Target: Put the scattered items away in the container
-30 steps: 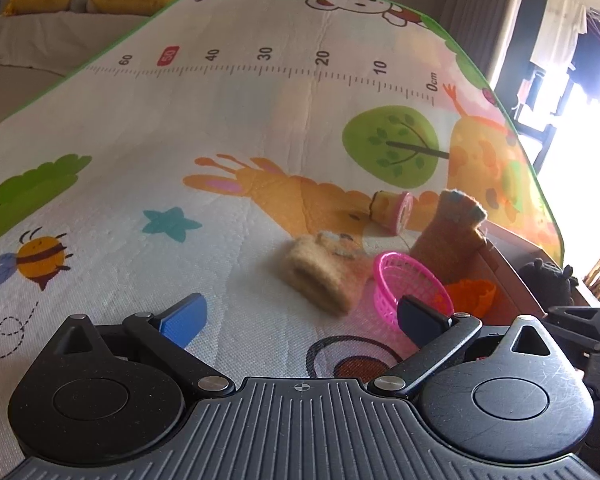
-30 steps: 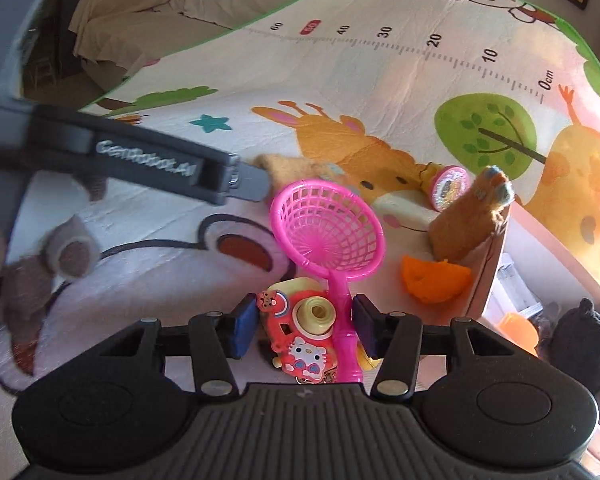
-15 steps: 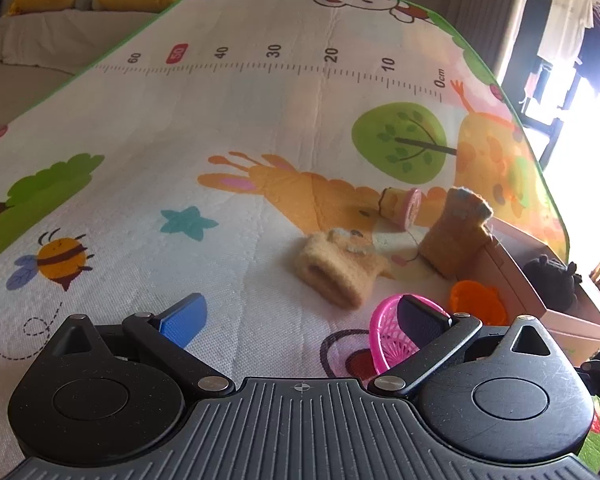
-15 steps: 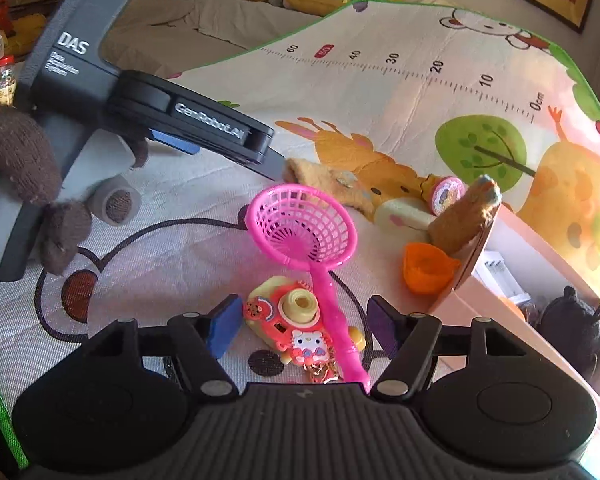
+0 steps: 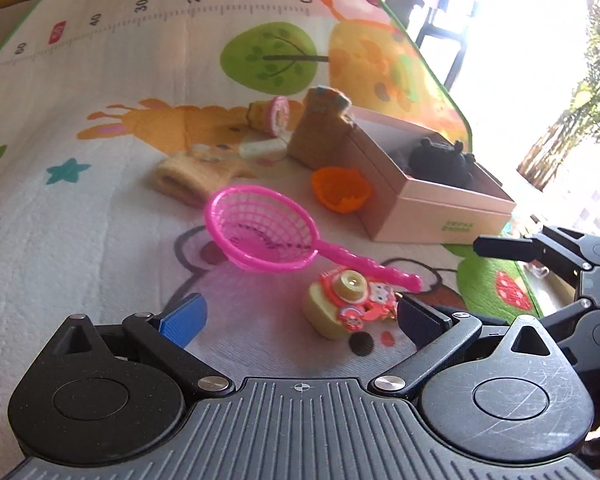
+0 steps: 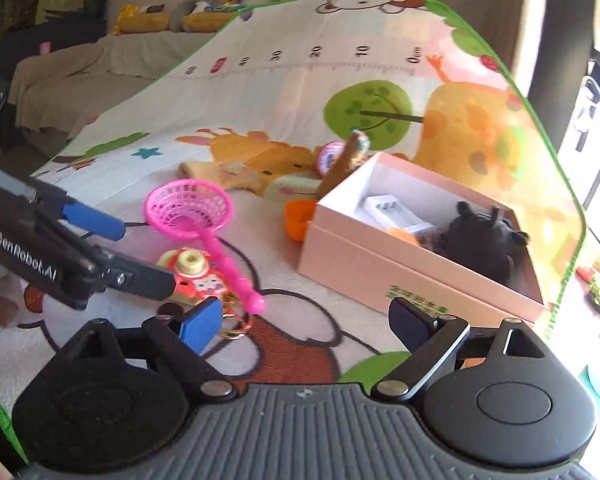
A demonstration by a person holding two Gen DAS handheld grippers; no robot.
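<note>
A: What do I have in front of the left gripper (image 5: 300,316)?

B: Its fingers are spread with nothing between them. The toy camera (image 5: 342,304) lies on the play mat (image 5: 100,200) just ahead of them, with the handle of the pink net scoop (image 5: 268,236) resting on it.

A: And the right gripper (image 6: 308,320)?

B: Its fingers are opening and hold nothing. From my right view the left gripper covers part of the camera.

A: Where is the container?

B: The pink box (image 6: 380,264) stands on the mat to the right. A dark plush toy (image 6: 480,236) sits inside; the white item beside it is too blurred to name. An orange cup (image 5: 340,190) touches the box's outer wall, and a brown knitted piece (image 5: 320,132) leans at its far corner, partly hidden.
</note>
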